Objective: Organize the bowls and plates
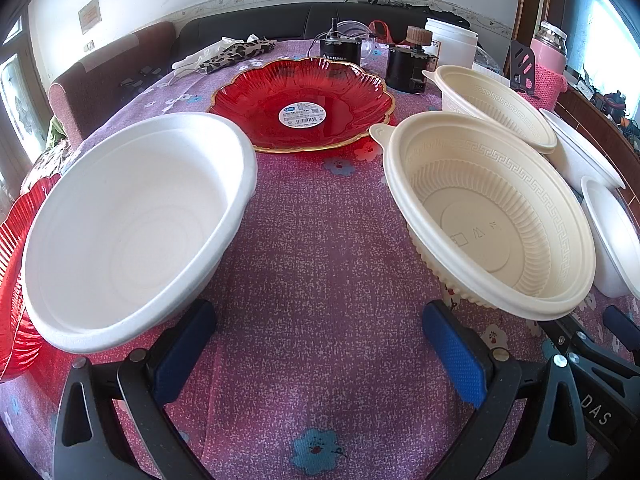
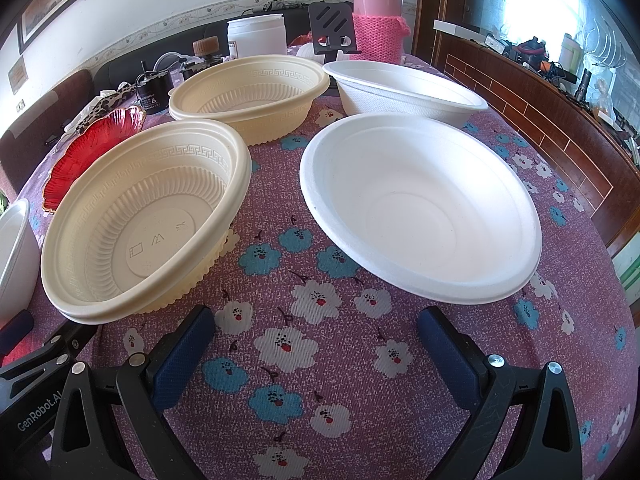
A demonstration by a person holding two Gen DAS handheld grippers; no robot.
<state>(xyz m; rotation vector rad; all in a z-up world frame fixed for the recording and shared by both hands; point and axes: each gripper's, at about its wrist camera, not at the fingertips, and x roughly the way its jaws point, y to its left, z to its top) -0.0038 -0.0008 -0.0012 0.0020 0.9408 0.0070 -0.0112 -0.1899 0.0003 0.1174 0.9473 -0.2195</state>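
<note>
Both tongs are wide and hold nothing, so I judge that the sorting is not yet begun or is between two picks. The left tongs (image 1: pixel 320 344) hover low over the surface (image 1: pixel 320 240), between a white foam bowl (image 1: pixel 132 232) on their left and a cream ribbed bowl (image 1: pixel 492 216) on their right. The white bowl seems to lean on a red plate (image 1: pixel 12 264) at the left edge. A second red plate (image 1: pixel 300 104), with a sticker in its middle, lies further back, and a second cream bowl (image 1: pixel 496 104) stands behind the first one.

The right tongs (image 2: pixel 316 344) also point at bare cloth, between the near cream bowl (image 2: pixel 144 220) and another white foam bowl (image 2: pixel 420 208). One more white bowl (image 2: pixel 404 88) stands behind it, beside the far cream bowl (image 2: pixel 248 96).

The like things are scattered in pairs. The next move probably calls for closing one pair of tongs on a thin bowl rim, lifting it and nesting it into its match. The foam rims look soft, so a light grip seems wise.
</note>
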